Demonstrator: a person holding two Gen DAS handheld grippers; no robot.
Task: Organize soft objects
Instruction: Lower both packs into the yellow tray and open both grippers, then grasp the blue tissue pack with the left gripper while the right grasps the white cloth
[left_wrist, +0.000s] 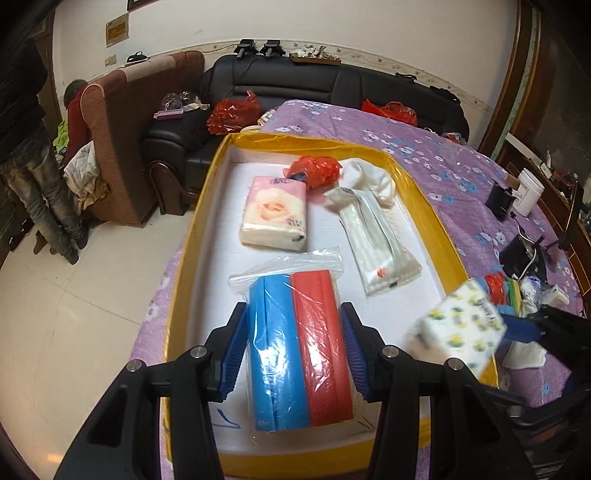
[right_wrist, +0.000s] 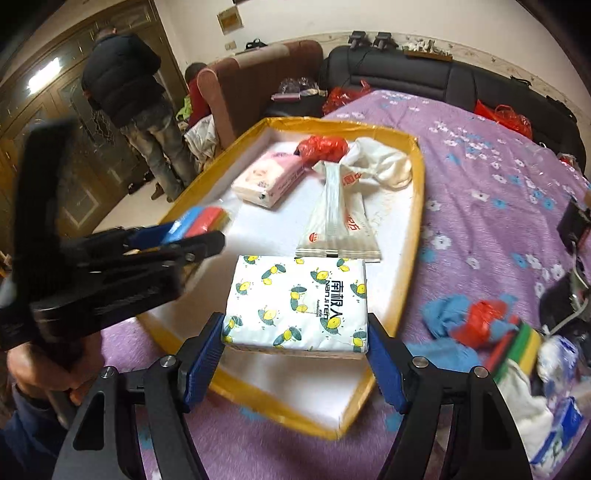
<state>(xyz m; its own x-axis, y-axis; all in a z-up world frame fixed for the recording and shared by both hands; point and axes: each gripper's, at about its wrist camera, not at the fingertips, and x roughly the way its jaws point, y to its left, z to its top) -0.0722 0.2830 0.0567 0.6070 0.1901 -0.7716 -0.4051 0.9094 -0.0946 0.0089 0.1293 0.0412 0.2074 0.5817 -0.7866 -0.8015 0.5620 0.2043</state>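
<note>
**Both grippers carry packs over the yellow-rimmed tray**

The left gripper (left_wrist: 295, 354) pinches a clear plastic bag of blue and red sponge blocks (left_wrist: 299, 350), its blue pads pressed on the bag's two long sides, above the near end of the shallow white tray with a yellow taped rim (left_wrist: 207, 192). The right gripper (right_wrist: 295, 354) clamps a white tissue pack printed with yellow lemons (right_wrist: 295, 306) by its short ends, over the tray's near corner.

Already lying in the tray are a pink rose-print tissue pack (left_wrist: 275, 214), a long white tissue pack in clear wrap (left_wrist: 376, 243), a crumpled red plastic bag (left_wrist: 316, 170) and a bunched white cloth (left_wrist: 373, 177). The long white pack lies just ahead of the lemon pack; the pink pack lies ahead of the sponge bag. The red bag and white cloth crowd the far end, touching each other.

The tray rests on a purple flowered cloth (right_wrist: 480, 177). To its right sits a loose heap of blue cloth, red plastic and a striped sponge (right_wrist: 480, 328). Beyond are a black leather sofa (left_wrist: 332, 88), a brown armchair (left_wrist: 125, 122) and a standing person in a dark jacket (right_wrist: 122, 74).
</note>
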